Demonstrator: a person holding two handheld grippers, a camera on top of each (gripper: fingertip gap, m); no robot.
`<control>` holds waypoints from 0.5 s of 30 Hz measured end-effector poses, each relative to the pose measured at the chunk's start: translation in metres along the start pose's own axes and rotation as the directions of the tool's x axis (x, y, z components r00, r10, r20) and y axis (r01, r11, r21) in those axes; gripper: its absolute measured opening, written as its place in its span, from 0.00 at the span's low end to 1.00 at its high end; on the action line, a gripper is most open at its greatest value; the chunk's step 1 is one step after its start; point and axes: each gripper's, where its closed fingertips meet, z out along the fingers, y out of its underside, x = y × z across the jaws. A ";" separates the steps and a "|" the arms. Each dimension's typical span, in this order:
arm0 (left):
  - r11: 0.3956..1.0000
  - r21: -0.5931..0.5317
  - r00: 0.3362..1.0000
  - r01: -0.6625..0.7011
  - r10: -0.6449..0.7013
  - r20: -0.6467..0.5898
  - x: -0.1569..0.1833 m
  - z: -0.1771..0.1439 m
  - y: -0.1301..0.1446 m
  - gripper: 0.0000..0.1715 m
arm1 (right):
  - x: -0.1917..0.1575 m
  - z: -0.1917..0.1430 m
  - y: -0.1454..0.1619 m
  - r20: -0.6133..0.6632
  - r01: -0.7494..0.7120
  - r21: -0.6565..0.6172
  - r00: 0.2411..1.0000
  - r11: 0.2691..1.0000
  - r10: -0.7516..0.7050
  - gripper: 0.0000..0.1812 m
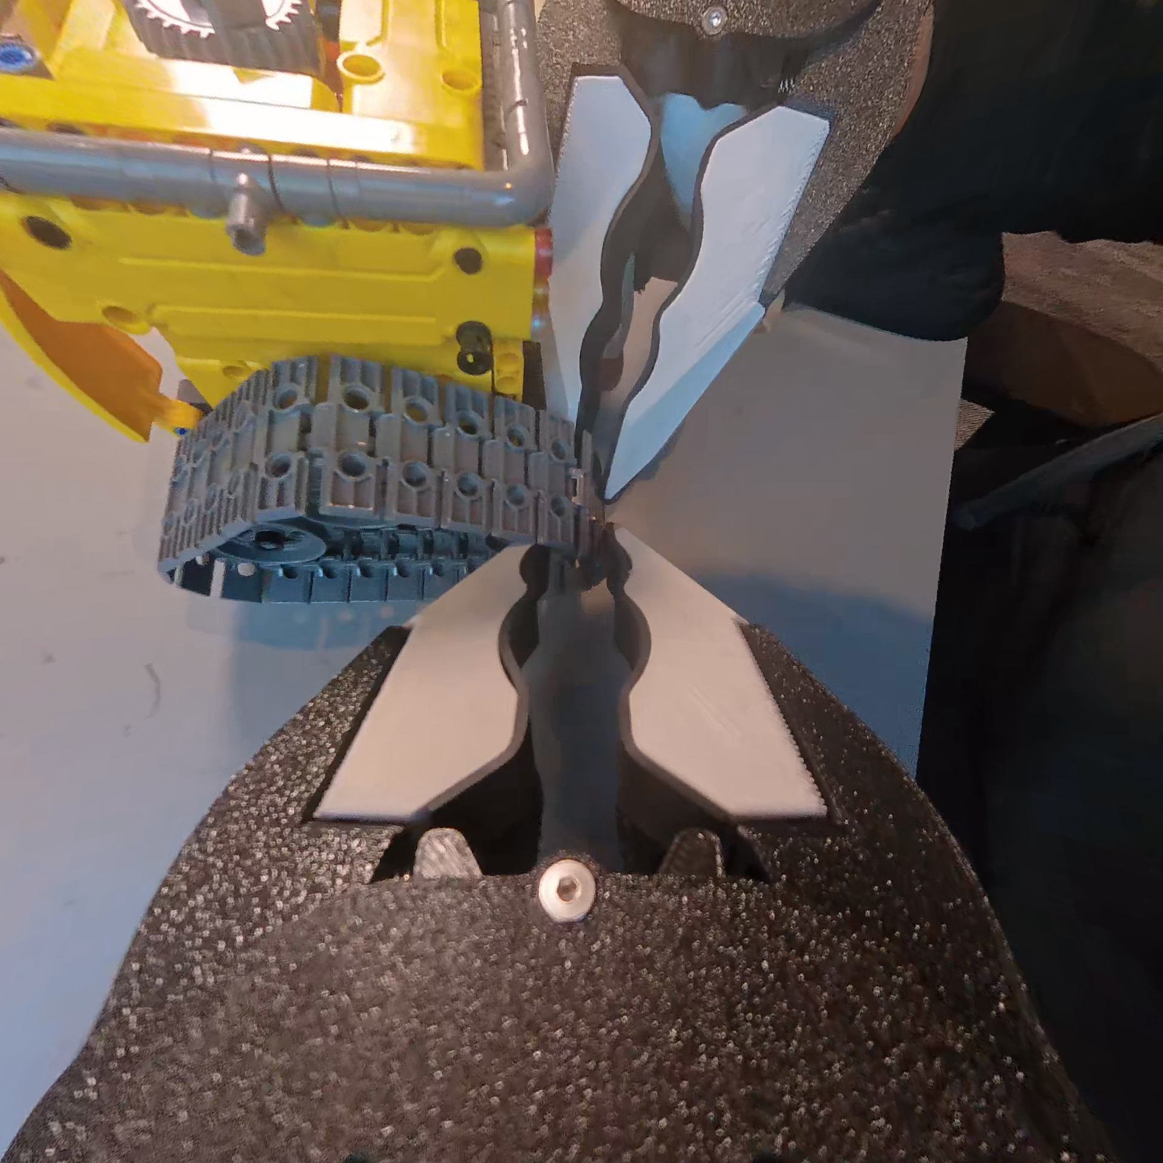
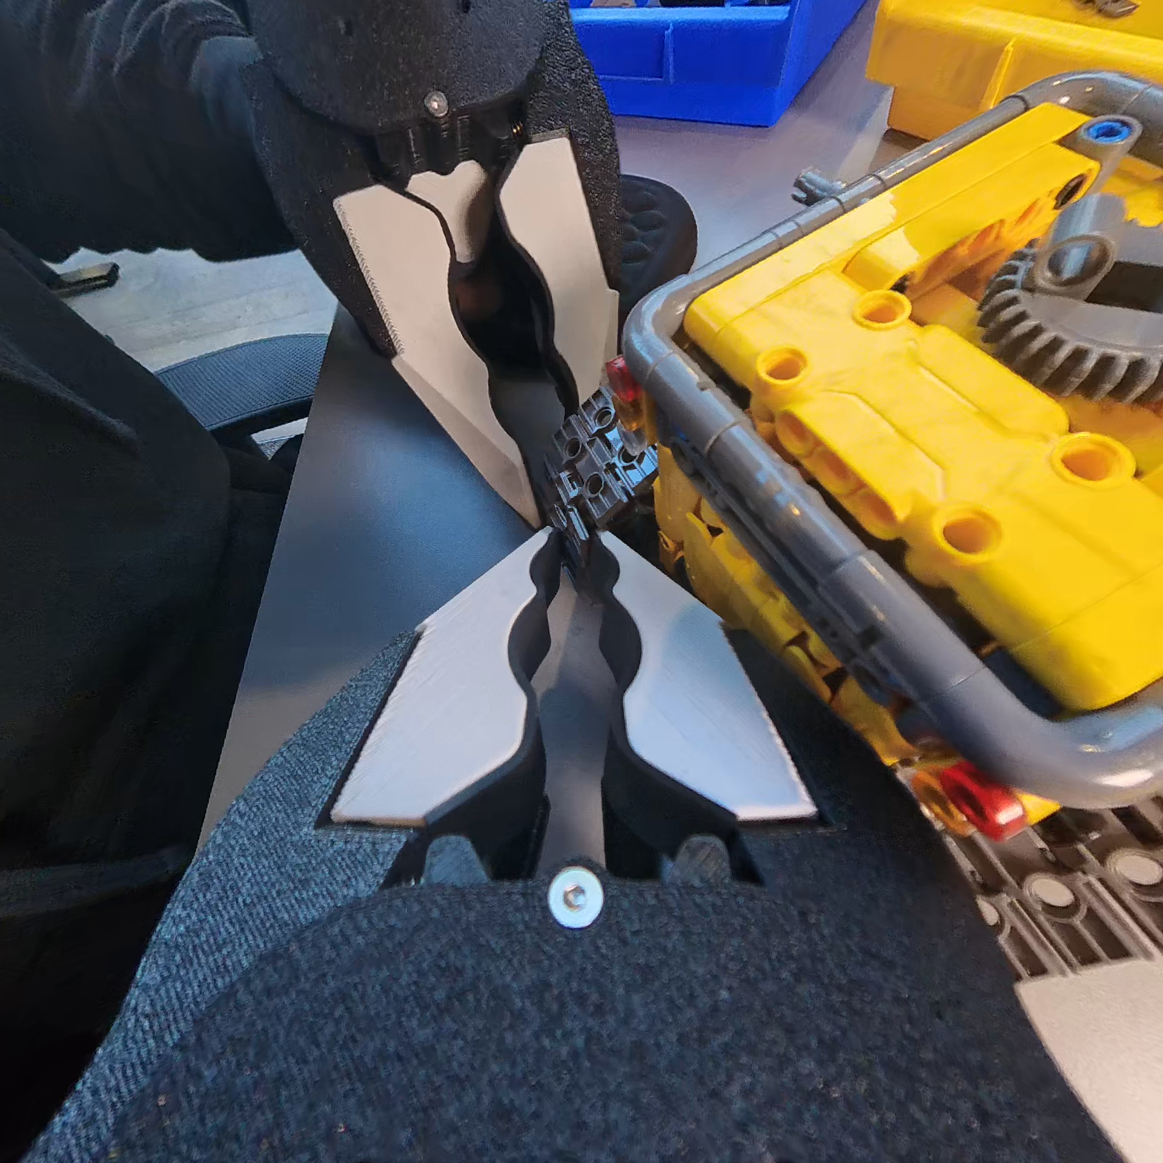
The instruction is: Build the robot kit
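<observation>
We pinch the grey track (image 1: 377, 466) of the yellow brick vehicle (image 1: 283, 270) with left gripper (image 1: 588, 554) and right gripper (image 2: 576, 554), both nearly closed tip to tip.

blue parts bin (image 2: 705, 63) at the table's far side — a yellow bin (image 2: 982, 56) just beside it; black chair (image 2: 245, 384) beyond the white table (image 1: 75, 724).
</observation>
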 end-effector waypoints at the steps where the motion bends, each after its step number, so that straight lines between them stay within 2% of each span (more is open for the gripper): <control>1: 1.000 -0.005 1.000 -0.005 0.005 0.016 0.000 0.000 0.000 0.09 | 0.000 0.000 0.000 0.001 -0.004 0.001 1.000 1.000 0.004 0.05; 7: 0.997 -0.075 0.999 -0.014 0.016 0.032 0.003 0.001 0.003 0.05 | -0.001 0.001 0.002 -0.001 0.004 -0.012 1.000 1.000 -0.004 0.04; 10: 0.994 -0.102 1.000 -0.022 0.021 -0.011 0.006 0.001 0.005 0.01 | -0.002 0.002 0.003 0.001 0.026 -0.014 1.000 1.000 -0.026 0.04; 15: 0.994 -0.108 0.998 -0.011 0.004 -0.064 0.007 0.000 0.005 0.01 | -0.002 0.003 0.002 0.007 0.043 -0.013 0.999 0.999 -0.043 0.03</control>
